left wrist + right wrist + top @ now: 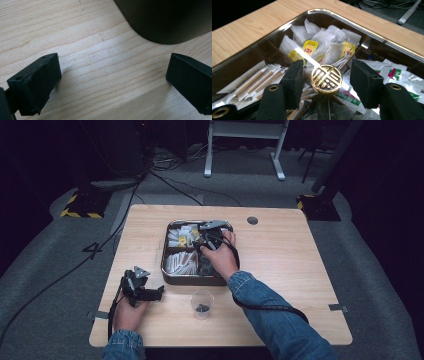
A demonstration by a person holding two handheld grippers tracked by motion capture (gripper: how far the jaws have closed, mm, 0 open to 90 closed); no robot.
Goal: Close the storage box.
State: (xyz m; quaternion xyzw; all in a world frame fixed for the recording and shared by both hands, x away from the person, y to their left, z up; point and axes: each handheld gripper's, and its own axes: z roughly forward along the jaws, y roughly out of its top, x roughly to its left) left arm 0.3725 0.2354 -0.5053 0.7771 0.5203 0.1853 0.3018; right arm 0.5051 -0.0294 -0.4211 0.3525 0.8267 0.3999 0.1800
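High view: tray [167,270] with a clear lid sits mid-table [280,270]; right hand-held gripper [206,240] over the tray centre; left hand-held gripper [155,293] lies on the table near the tray's corner; cup [202,304] stands just in front of the tray. Left gripper view: jaws wide apart, holding nothing, over bare wood; dark tray wall [165,20] ahead. Right gripper view: jaws spread, flanking the gold knob [326,78] without touching; tea bags [322,42] and paper sticks [259,80] beneath the lid.

One table [280,265], one compartment tray [169,276], one clear cup [202,304], two hand-held grippers, one gold knob [326,78]
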